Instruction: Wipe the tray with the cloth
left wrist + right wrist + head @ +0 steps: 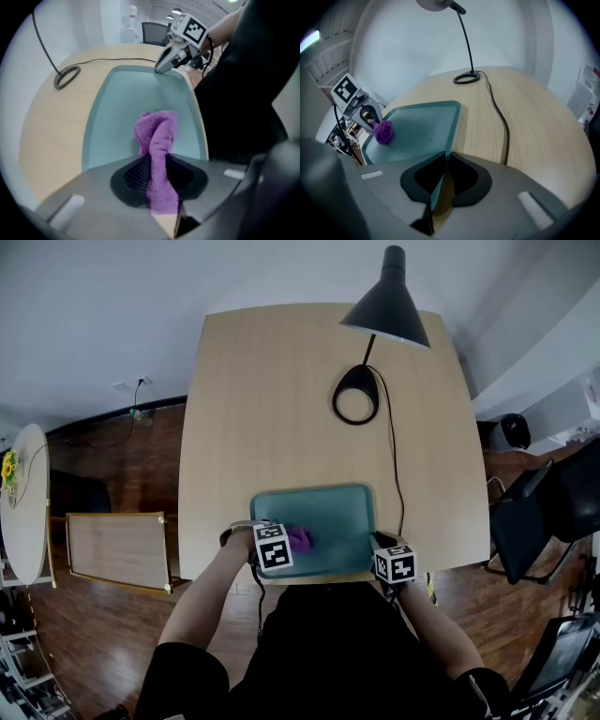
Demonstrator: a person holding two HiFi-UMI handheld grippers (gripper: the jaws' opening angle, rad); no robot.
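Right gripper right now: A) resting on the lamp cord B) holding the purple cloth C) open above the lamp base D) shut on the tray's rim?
D: in the right gripper view the right gripper has its jaws closed on the rim of the tray, while the purple cloth is pinched in the left gripper.

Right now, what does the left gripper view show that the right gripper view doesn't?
Only the left gripper view: the left gripper with its jaws shut on the purple cloth, and the person's dark torso. Only the right gripper view: the lamp's stem and shade, and the right gripper with its jaws shut on the teal tray at its rim. Both: the tray, the cloth, the lamp's ring base, its cord, the wooden table.
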